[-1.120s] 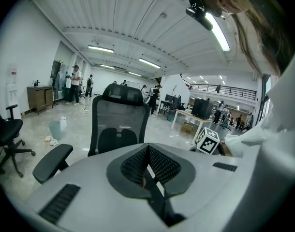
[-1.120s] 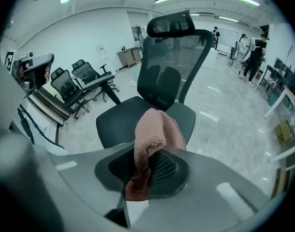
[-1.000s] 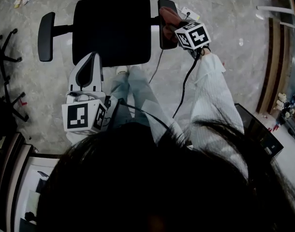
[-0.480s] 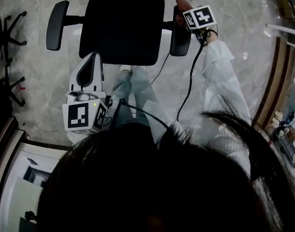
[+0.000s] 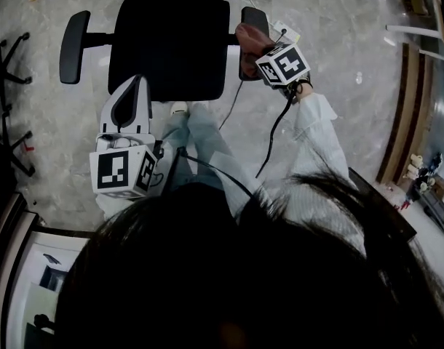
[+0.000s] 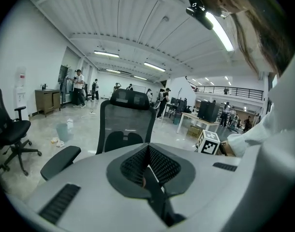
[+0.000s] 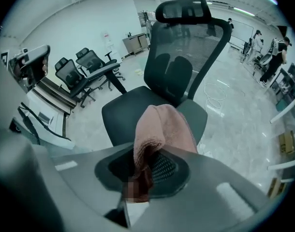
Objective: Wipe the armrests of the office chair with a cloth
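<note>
right hand-held gripper (image 5: 261,51) clamped on pink cloth (image 5: 250,36), cloth on the chair armrest (image 5: 254,16) just ahead of its jaws. left hand-held gripper (image 5: 130,105) jaws together, empty, seat (image 5: 171,42) just ahead.

A large open-plan office: mesh office chairs (image 6: 127,124), a desk (image 6: 192,118) with monitors (image 6: 208,111), ceiling strip lights (image 6: 154,66), polished stone floor (image 5: 338,42).

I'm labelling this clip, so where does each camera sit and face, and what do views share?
Head view: on the head, steeply down at the office chair; hair, sleeve, left tongs, right tongs show.
Left gripper view: on left tongs, facing the backrest; shut jaws show.
Right gripper view: on right tongs, facing the seat; jaws grip the cloth.
All share the office chair.
</note>
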A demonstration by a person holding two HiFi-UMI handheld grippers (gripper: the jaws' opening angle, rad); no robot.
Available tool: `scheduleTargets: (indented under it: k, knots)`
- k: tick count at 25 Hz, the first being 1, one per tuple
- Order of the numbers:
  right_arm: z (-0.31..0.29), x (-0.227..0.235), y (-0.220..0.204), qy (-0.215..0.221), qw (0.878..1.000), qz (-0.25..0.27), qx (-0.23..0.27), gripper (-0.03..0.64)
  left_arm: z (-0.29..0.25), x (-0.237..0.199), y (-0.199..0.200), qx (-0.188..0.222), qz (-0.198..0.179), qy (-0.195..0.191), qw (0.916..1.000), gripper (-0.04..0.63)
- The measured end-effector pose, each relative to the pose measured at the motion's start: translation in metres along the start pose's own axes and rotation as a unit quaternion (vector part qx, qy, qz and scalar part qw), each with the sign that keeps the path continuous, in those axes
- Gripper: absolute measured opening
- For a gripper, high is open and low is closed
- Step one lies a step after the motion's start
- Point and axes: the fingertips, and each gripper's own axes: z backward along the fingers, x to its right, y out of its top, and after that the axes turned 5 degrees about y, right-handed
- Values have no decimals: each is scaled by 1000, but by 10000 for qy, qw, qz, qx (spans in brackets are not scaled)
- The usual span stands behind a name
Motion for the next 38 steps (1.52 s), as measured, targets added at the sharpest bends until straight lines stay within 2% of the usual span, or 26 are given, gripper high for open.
scheduleTargets:
  k: [7,10,13,16,20,26,28,31,33,35,38]
  knots:
    - [10,-59,-48,27,9996,-115,252,49,10,18,12,170,-151,-255,9994,3]
    - [11,-71,-61,4,9984,-345,455,49,15,25,16,240,-196,-312,9990,3]
    - [10,-74,-62,-9,9948,-646,793,49,20,27,19,292,-223,-332,9988,3]
    - [24,-69,-51,-106,9855,-874,1453,49,21,29,24,348,-231,-347,9985,3]
    - [77,-73,-22,-501,9635,-867,2483,49,17,33,32,434,-360,-438,9974,3]
    - [179,-121,25,-994,9201,-403,3767,49,28,55,67,809,-530,-726,9927,3]
    - [214,-135,35,-1135,8992,-337,4212,49,34,67,81,951,-582,-841,9902,3]
    - [261,-155,47,-1252,8611,-352,4915,49,41,78,98,1152,-654,-970,9864,3]
    - [284,-167,52,-1335,8410,-303,5234,49,44,81,103,1229,-674,-999,9851,3]
    - [298,-176,51,-1438,8313,-190,5367,49,48,86,104,1243,-681,-986,9850,3]
    - [312,-182,50,-1405,8273,-44,5438,49,52,92,105,1248,-656,-886,9860,3]
